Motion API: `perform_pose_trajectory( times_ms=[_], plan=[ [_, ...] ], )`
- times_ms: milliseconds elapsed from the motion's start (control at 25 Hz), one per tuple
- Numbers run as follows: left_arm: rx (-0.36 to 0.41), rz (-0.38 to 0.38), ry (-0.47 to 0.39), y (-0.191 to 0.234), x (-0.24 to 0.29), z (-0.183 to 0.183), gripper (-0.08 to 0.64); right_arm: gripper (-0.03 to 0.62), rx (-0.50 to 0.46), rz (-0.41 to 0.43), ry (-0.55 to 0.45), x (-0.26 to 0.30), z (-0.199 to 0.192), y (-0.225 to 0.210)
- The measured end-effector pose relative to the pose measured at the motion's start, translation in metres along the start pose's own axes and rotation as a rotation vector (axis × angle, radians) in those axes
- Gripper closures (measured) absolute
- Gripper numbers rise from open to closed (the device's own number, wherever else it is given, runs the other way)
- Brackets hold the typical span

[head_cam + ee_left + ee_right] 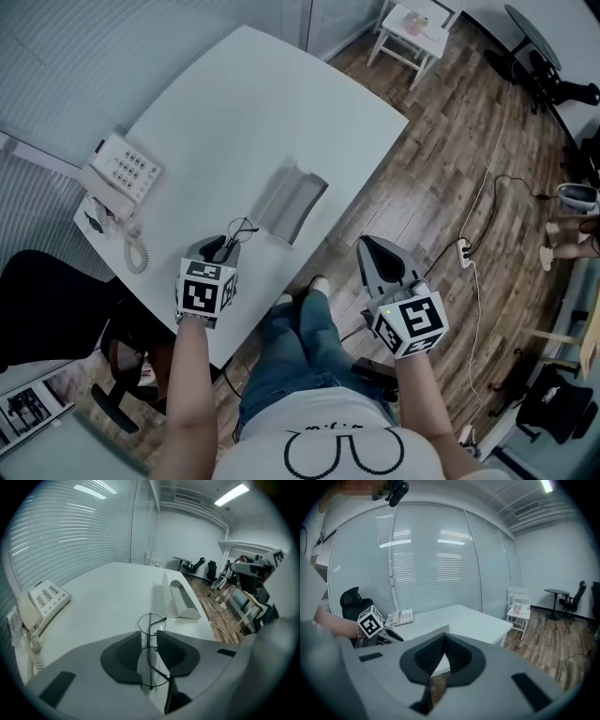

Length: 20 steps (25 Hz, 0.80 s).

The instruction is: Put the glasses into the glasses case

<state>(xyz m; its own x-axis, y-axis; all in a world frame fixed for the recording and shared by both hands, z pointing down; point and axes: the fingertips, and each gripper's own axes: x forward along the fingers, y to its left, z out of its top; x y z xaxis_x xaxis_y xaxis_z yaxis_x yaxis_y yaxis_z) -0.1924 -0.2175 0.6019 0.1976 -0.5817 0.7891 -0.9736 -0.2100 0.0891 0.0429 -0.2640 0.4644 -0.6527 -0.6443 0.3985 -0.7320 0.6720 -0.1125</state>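
The thin black wire glasses (240, 228) lie folded on the white table (244, 103) near its front edge. My left gripper (223, 246) points down over them. In the left gripper view the glasses (151, 620) run through the narrow gap between the jaws of my left gripper (149, 635), with bare table showing beside the wire, so it is open. The grey glasses case (292, 202) lies open just beyond; it shows past the glasses as a grey case (183, 603). My right gripper (372, 247) hangs off the table over the floor, and its tips (444, 637) meet, holding nothing.
A white desk phone (120, 169) with a coiled cord sits at the table's left end; the phone (44, 597) shows in the left gripper view too. A black office chair (131, 366) stands at the lower left. A power strip and cable (464, 251) lie on the wood floor. A small white side table (412, 28) stands at the back.
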Motion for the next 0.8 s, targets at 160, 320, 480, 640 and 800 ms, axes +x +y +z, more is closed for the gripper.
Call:
perform_pose_trajectory(
  times_ms=[160,320,480,640,800],
  plan=[
    [0.0,0.022,0.002,0.005,0.001,-0.003,0.534,0.581,-0.014,0.012,0.002,0.001,0.001,0.005],
    [0.002,0.034,-0.012,0.005,-0.007,-0.001,0.538,0.581,-0.023,0.011,-0.009,-0.002,0.006,0.007],
    [-0.021,0.044,-0.071,0.006,-0.027,0.013,0.538,0.581,-0.033,0.003,-0.05,-0.009,0.021,0.005],
    [-0.006,0.057,-0.151,0.004,-0.056,0.038,0.538,0.581,-0.038,-0.007,-0.097,-0.018,0.039,0.007],
    [0.042,0.073,-0.233,0.0,-0.081,0.07,0.538,0.581,-0.041,-0.015,-0.148,-0.026,0.055,0.008]
  ],
)
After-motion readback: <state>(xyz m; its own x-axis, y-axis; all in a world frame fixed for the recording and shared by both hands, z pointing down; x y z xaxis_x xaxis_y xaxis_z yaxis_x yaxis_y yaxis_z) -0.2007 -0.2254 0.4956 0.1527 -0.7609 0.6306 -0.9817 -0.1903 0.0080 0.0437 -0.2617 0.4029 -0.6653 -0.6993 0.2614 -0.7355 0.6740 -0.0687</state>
